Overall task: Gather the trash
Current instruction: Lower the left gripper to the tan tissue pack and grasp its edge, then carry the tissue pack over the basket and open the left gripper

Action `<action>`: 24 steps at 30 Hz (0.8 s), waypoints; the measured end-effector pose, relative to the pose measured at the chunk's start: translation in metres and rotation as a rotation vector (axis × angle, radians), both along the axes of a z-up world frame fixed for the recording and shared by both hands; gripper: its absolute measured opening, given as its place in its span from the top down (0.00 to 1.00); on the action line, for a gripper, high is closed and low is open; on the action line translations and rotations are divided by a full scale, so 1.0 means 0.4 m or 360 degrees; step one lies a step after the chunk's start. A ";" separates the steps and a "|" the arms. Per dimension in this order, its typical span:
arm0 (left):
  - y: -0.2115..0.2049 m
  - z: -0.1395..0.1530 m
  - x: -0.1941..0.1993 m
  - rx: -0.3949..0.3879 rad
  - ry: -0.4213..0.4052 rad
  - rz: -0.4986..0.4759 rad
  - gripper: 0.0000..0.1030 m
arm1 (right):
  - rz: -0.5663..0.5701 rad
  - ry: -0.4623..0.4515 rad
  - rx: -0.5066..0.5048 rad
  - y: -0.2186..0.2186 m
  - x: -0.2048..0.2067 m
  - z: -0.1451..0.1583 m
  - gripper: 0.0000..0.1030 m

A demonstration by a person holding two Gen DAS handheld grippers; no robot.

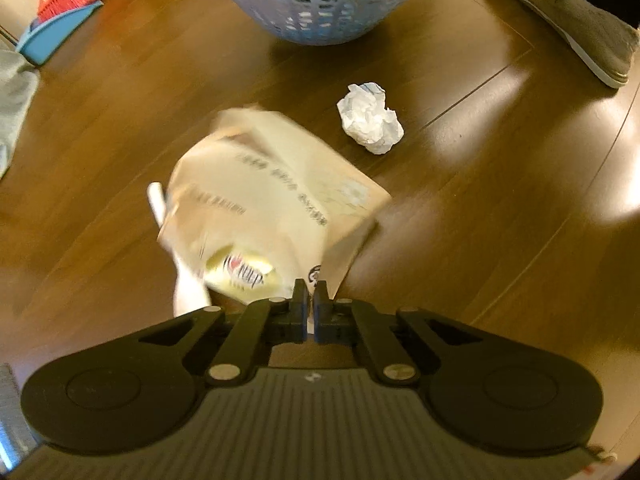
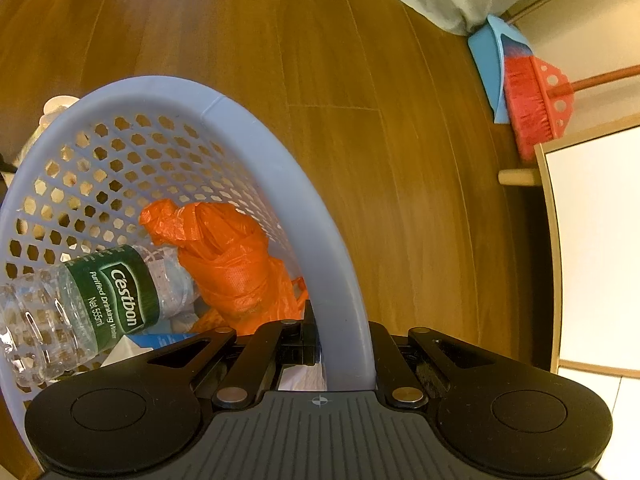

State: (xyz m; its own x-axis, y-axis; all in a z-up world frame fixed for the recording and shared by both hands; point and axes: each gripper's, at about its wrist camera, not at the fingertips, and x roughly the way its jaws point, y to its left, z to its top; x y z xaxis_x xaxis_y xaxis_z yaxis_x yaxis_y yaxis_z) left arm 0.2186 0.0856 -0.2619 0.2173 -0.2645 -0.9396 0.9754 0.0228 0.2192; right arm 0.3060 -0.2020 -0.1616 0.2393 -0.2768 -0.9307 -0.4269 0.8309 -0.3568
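Left tool pinches paper bag; right tool clamps basket rim

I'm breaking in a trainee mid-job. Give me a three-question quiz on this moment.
1. True or false: the left gripper is shut on the paper bag.
2. What does the right gripper grip? A) bottle B) basket rim C) broom
3. Which loose trash lies on the floor between bag and basket?

Key:
1. True.
2. B: its fingers straddle the rim; the bottle and an orange bag lie inside.
3. The crumpled paper.
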 end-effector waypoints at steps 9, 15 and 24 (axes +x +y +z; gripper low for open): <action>0.045 0.120 -0.006 -0.0016 -0.0093 0.0027 1.00 | 0.0034 0.0000 -0.0016 0.012 0.003 -0.002 1.00; 0.066 0.213 -0.017 -0.0033 -0.0147 0.0052 1.00 | 0.0066 0.0002 -0.0024 0.018 -0.002 -0.001 1.00; 0.038 0.349 -0.061 -0.0086 -0.0242 -0.0058 1.00 | 0.0177 -0.0006 -0.0071 0.046 -0.017 0.001 1.00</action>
